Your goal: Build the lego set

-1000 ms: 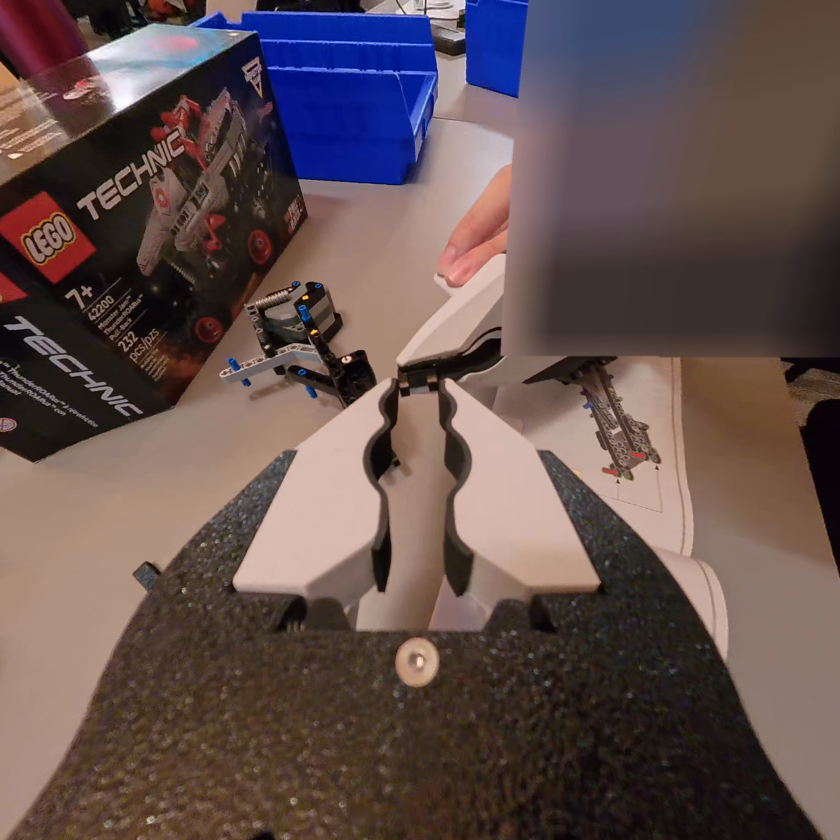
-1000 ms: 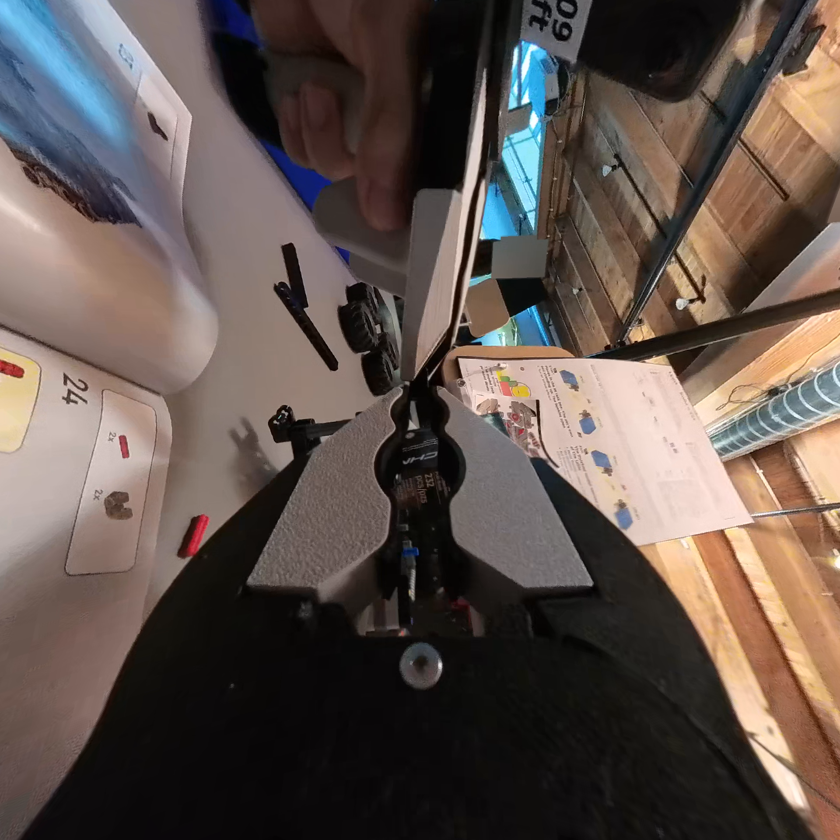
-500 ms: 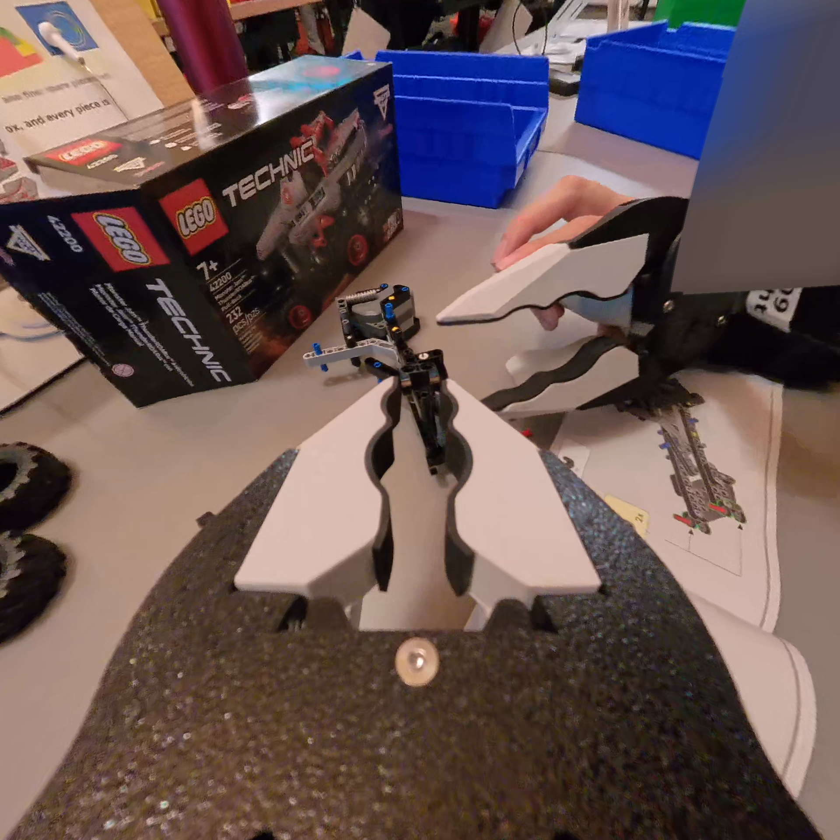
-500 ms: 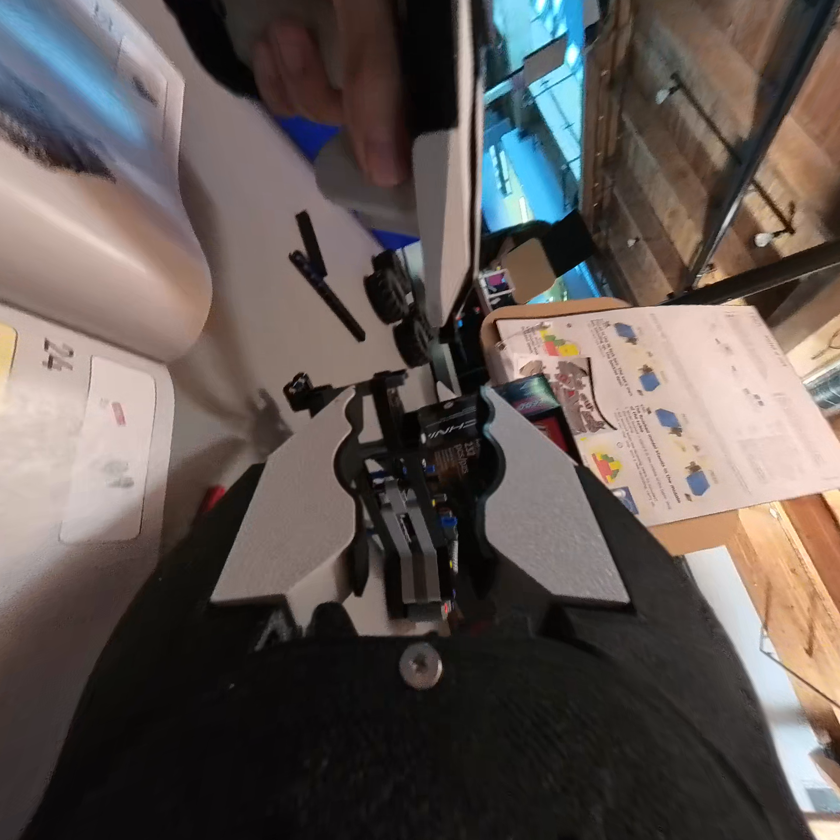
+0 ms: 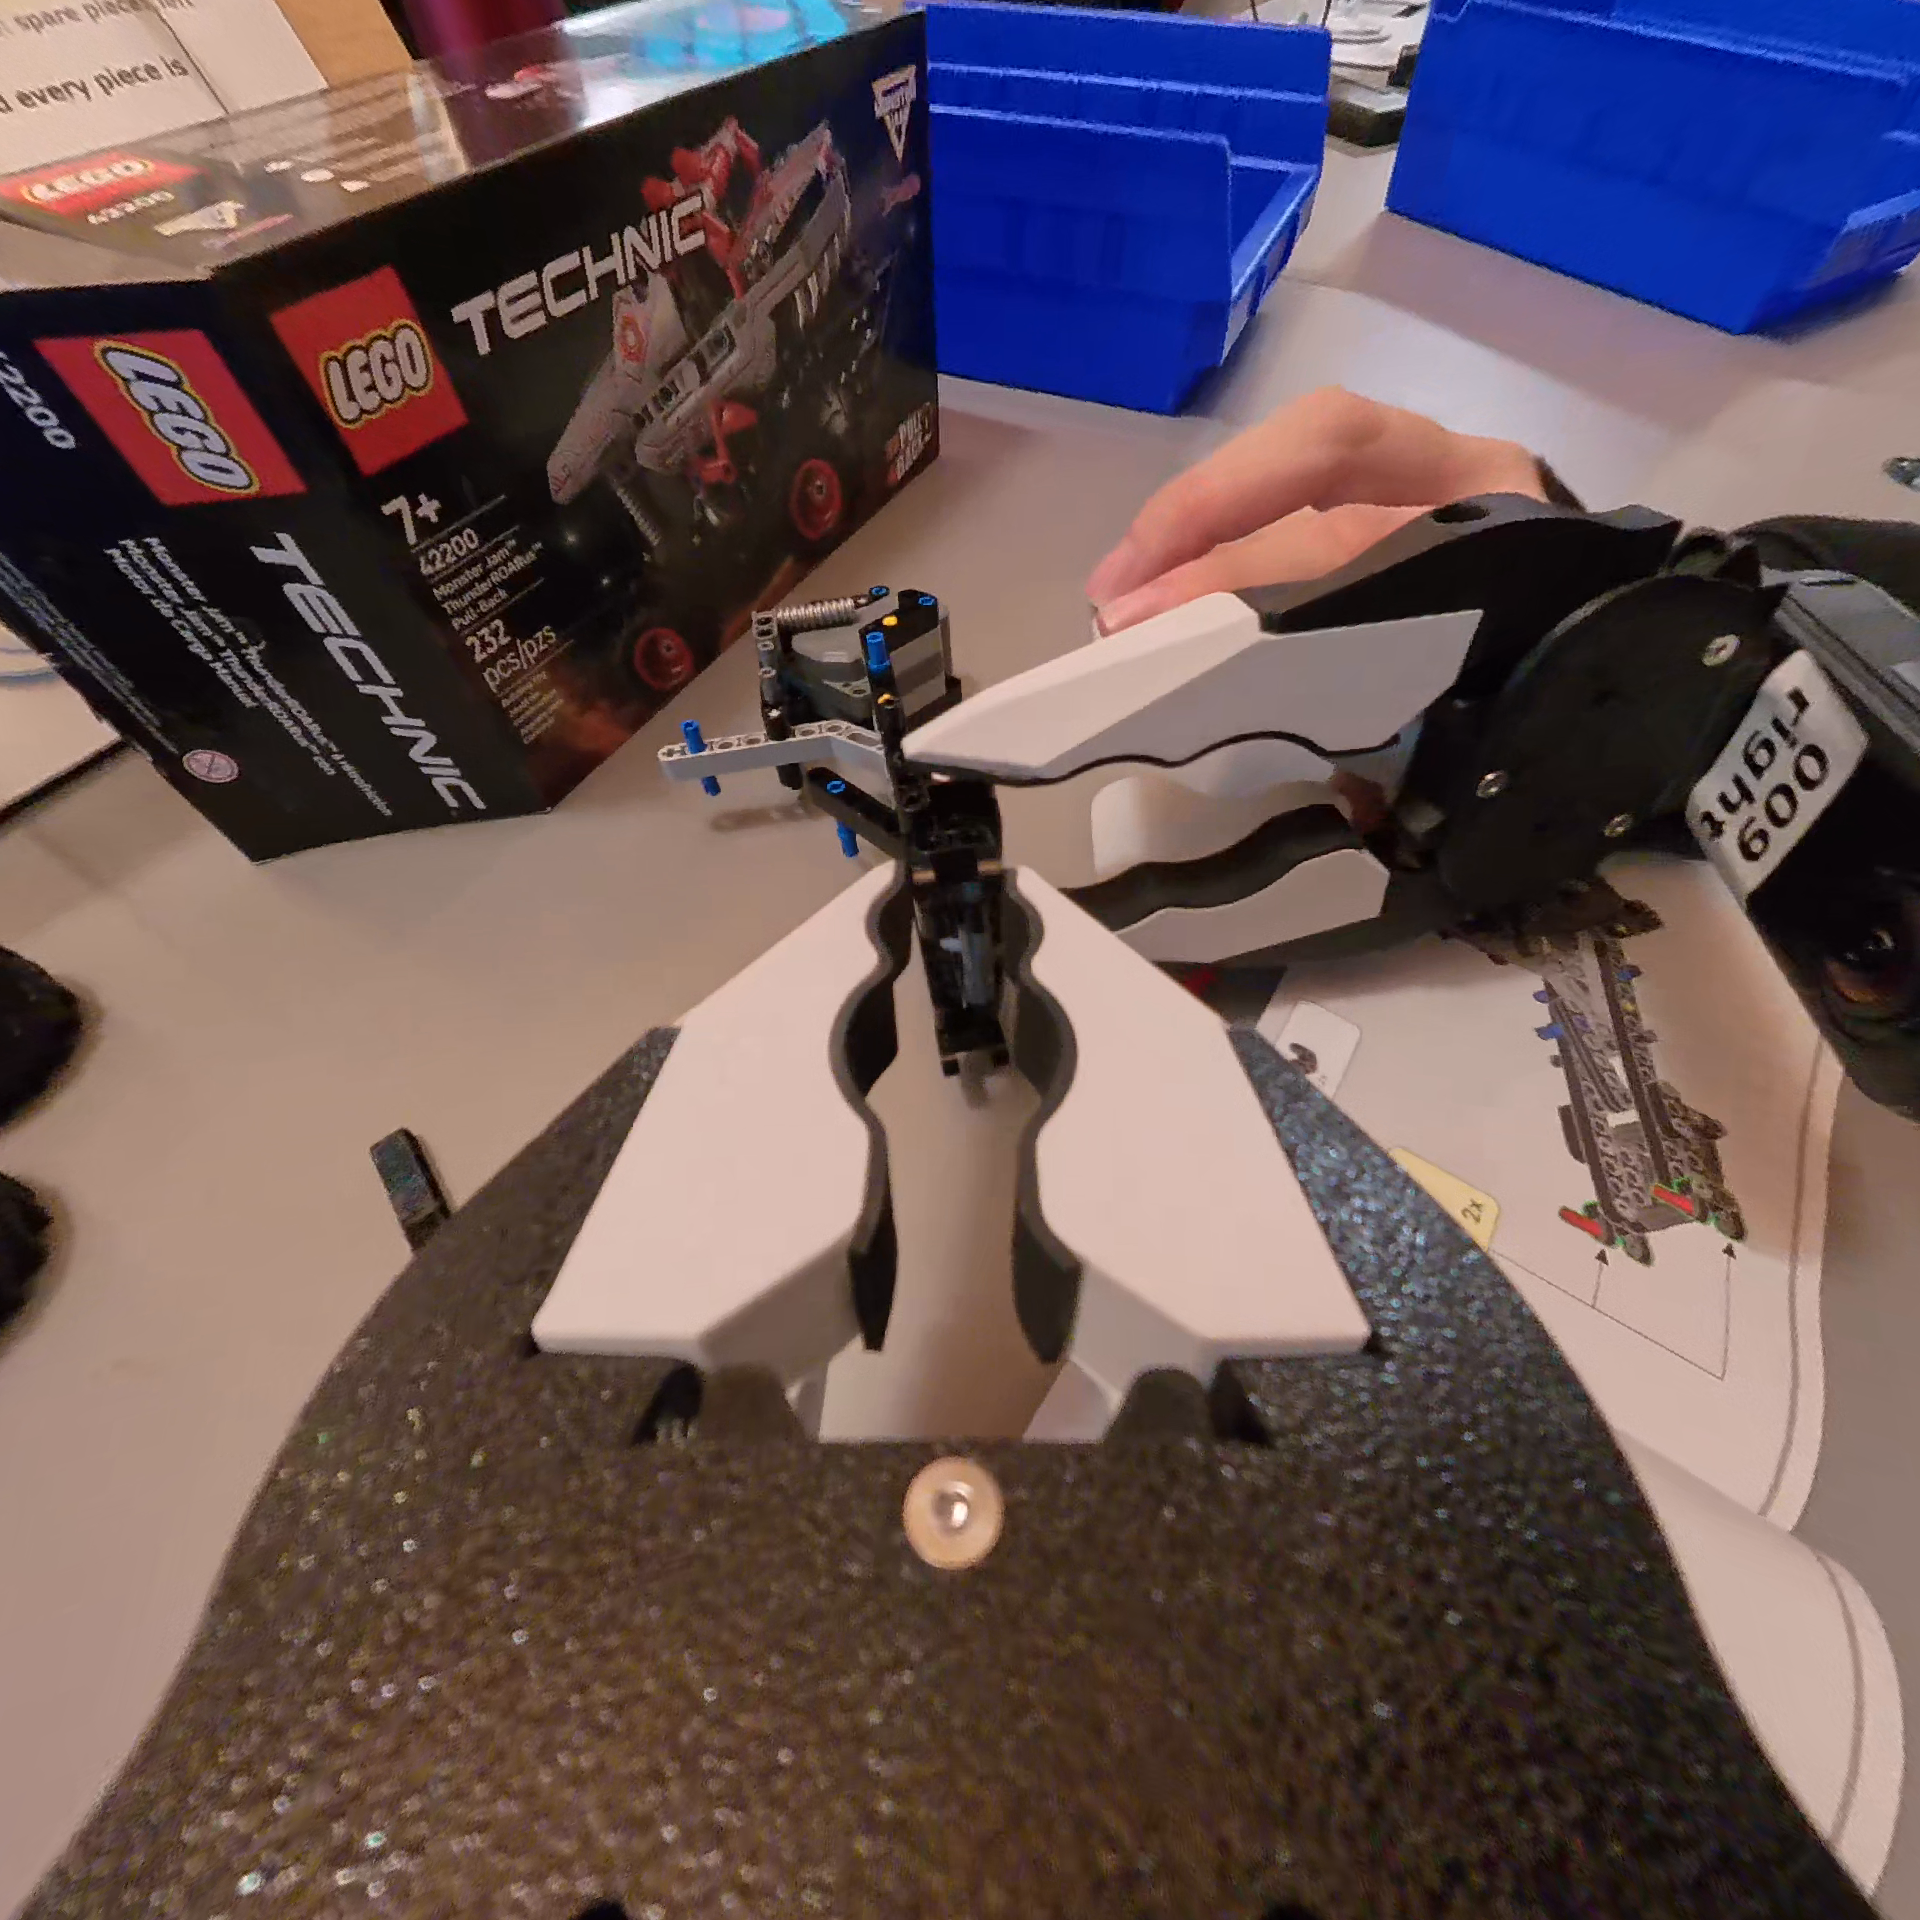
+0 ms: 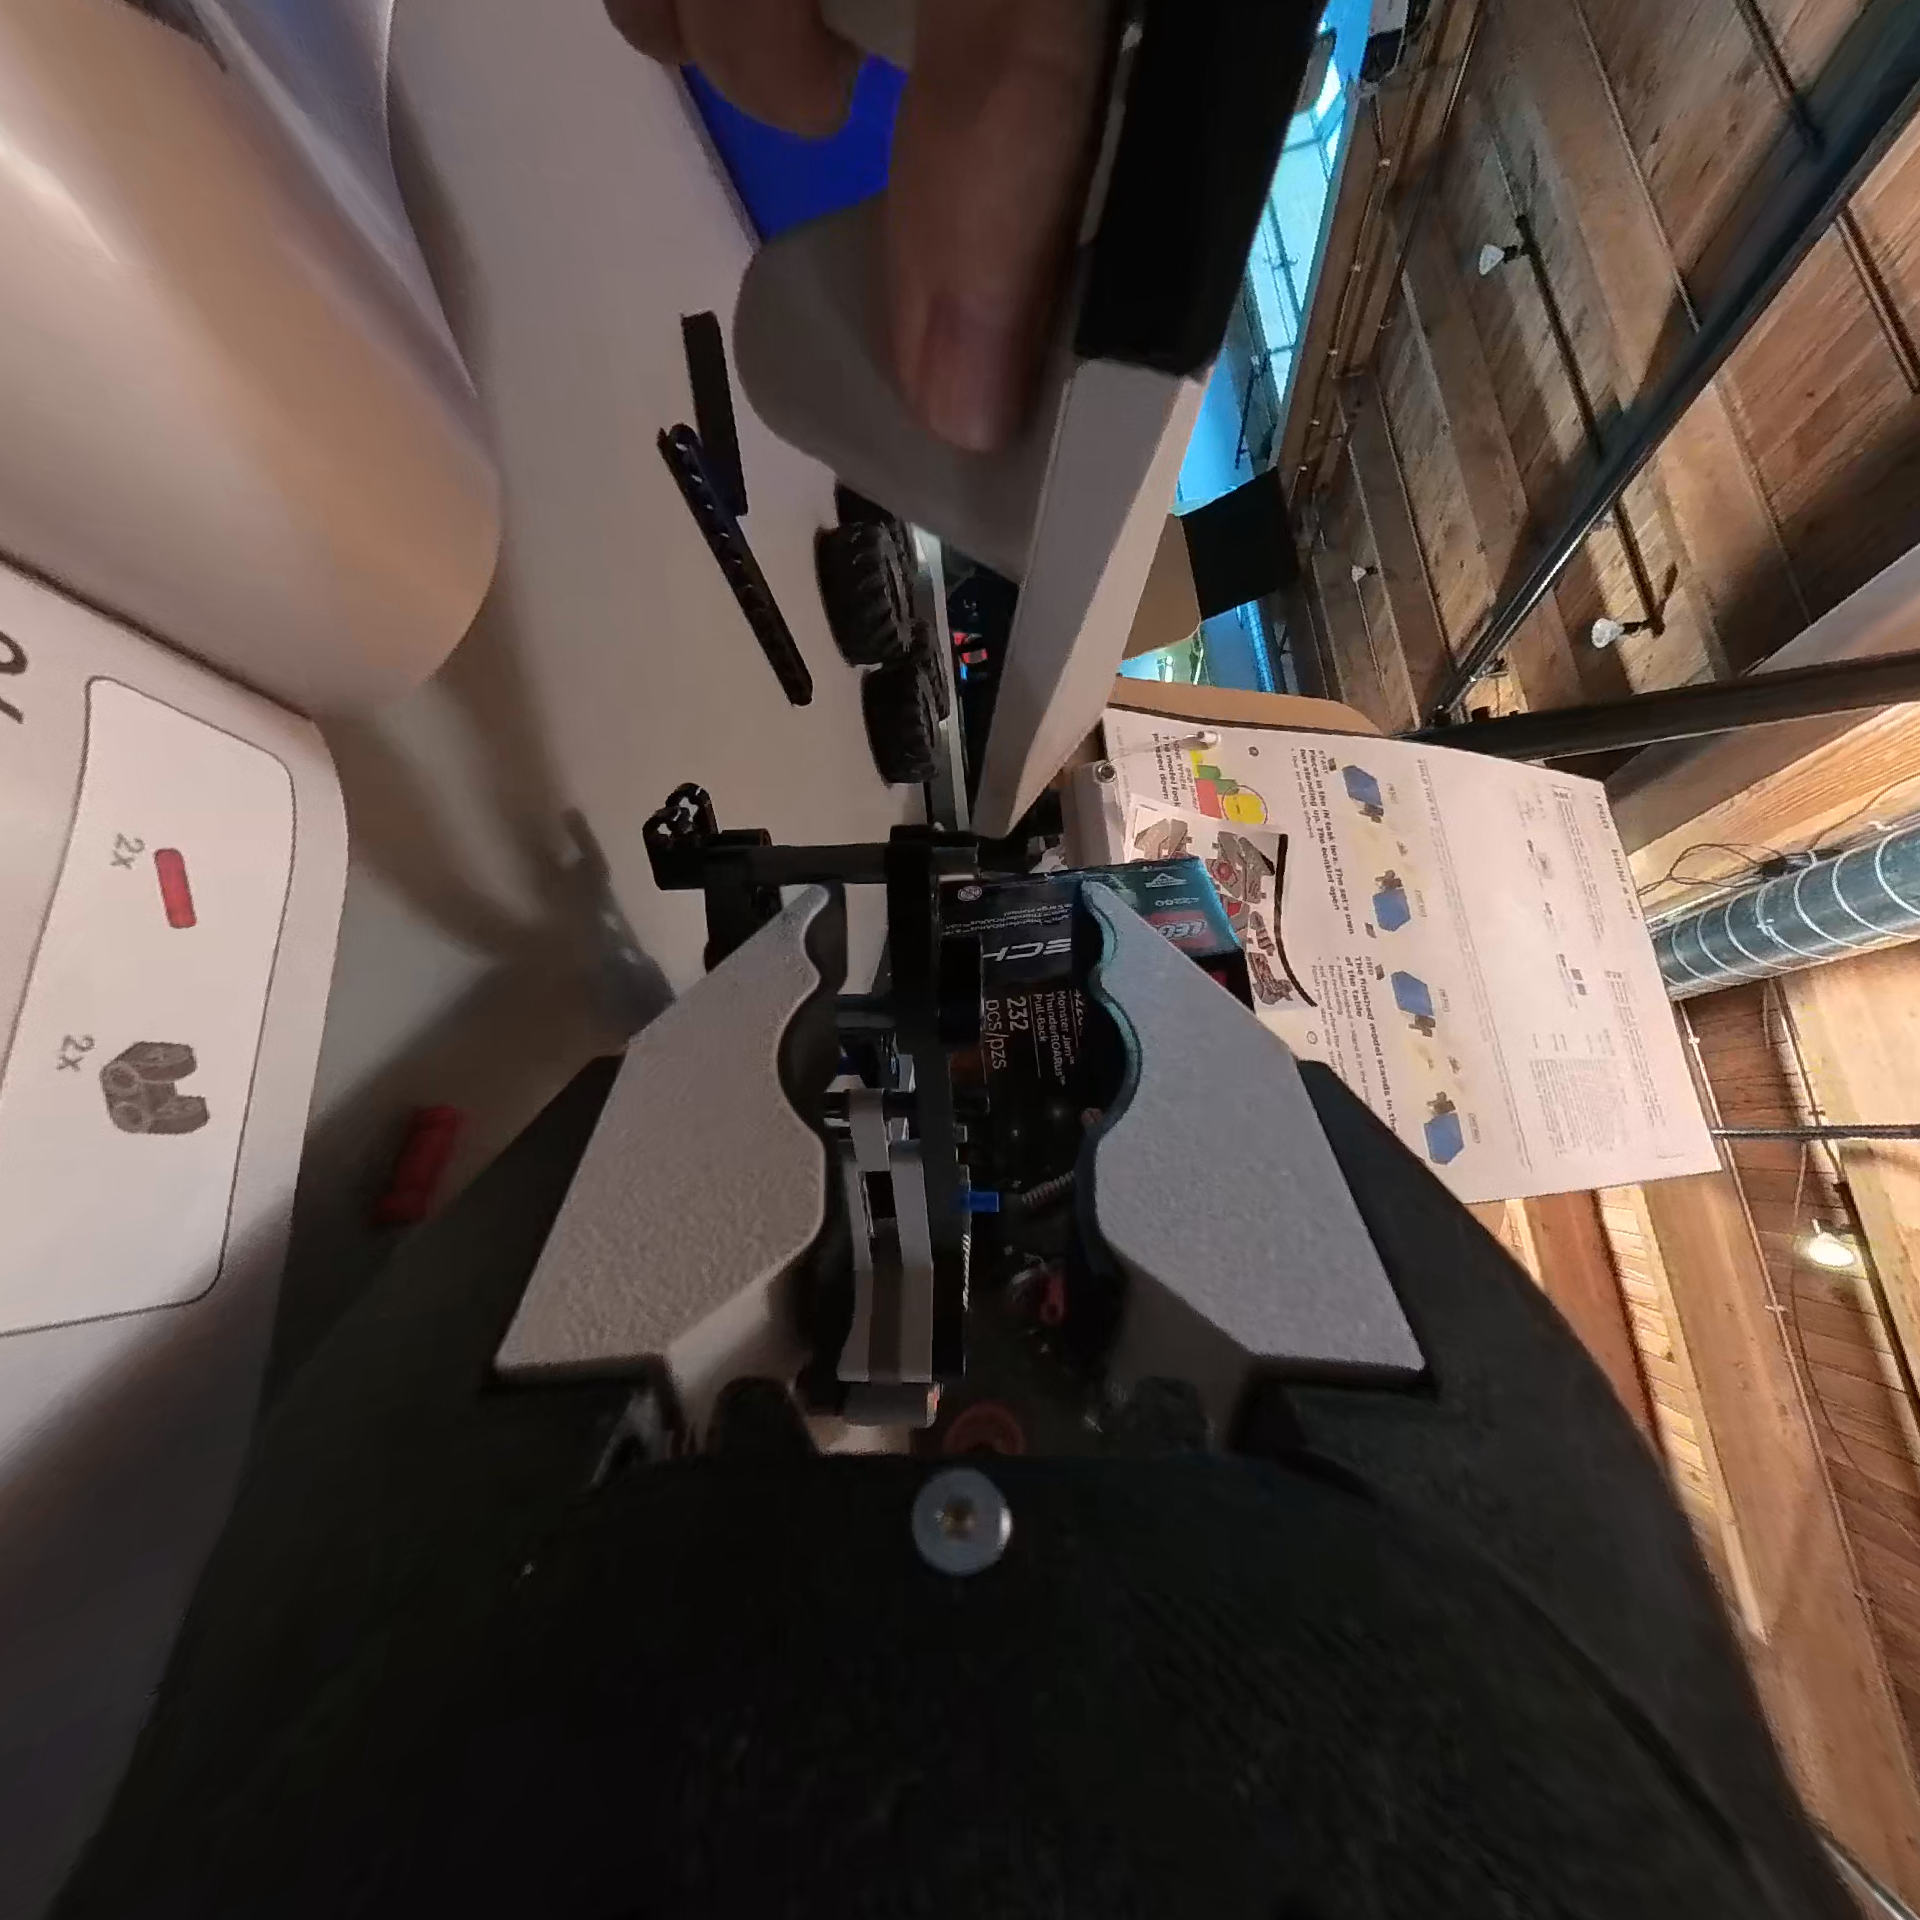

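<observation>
Black lego assembly (image 5: 940, 831) sits pinched in left gripper (image 5: 951, 894); right gripper (image 6: 956, 904) spread around it. Only the right view shows tyres (image 6: 883, 623) at twelve o'clock. Blue bins' (image 5: 1101, 197) contents hidden.

From the left wrist view, we find bare table (image 5: 260, 1039) open at 9 o'clock. At 11 the set's box (image 5: 416, 499) walls us off; at 12 the lego assembly (image 5: 862, 717) stands just beyond our fingertips; blue bins (image 5: 1112, 197) lie farther behind. At 2 the right gripper (image 5: 1049, 821) crowds in, jaws apart, over the instruction booklet (image 5: 1662, 1226).
</observation>
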### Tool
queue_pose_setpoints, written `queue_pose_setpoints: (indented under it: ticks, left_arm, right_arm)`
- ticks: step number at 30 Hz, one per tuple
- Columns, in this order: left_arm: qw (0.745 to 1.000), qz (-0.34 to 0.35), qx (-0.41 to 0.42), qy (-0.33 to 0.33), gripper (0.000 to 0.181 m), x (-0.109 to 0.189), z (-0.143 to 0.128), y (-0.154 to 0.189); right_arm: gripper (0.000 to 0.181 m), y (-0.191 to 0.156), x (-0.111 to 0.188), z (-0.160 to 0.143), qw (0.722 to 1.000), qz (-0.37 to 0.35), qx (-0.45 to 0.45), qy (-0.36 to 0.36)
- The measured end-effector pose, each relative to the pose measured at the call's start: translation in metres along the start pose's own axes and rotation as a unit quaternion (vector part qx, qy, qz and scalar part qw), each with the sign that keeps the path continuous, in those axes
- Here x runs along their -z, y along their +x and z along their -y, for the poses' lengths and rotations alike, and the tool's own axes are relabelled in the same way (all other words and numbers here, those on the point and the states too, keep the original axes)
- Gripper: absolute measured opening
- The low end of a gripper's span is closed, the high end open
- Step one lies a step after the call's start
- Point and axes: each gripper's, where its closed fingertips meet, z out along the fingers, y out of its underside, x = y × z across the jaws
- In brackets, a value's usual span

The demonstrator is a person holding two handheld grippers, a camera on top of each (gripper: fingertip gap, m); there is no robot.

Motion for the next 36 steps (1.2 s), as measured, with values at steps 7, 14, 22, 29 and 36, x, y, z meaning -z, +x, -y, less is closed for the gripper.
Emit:
queue_pose_setpoints:
  ticks: [7, 14, 22, 29, 36]
  left_arm:
    - [1.000, 0.007, 0.010, -0.017, 0.014, -0.0022, -0.0050, -0.0018]
    - [0.999, 0.028, 0.014, -0.010, 0.014, -0.0009, -0.0044, -0.0030]
    - [0.998, 0.026, 0.050, 0.017, 0.014, 0.0045, -0.0042, -0.0087]
    - [0.997, 0.005, 0.060, 0.039, 0.014, 0.0052, 0.0008, -0.0049]
    - [0.998, 0.012, 0.055, 0.036, 0.014, 0.0011, -0.0012, -0.0062]
  right_arm:
    - [0.021, -0.0058, -0.0022, 0.0030, 1.000, 0.005, 0.024, -0.003]
    - [0.021, -0.0053, -0.0014, 0.0030, 0.999, -0.004, 0.051, -0.010]
    - [0.024, -0.0085, 0.0004, 0.0018, 0.999, -0.004, 0.051, -0.015]
    - [0.024, -0.0068, 0.0030, 0.0026, 0.999, -0.006, 0.029, -0.013]
    - [0.022, -0.0020, 0.0069, 0.0051, 1.000, -0.012, 0.001, -0.004]
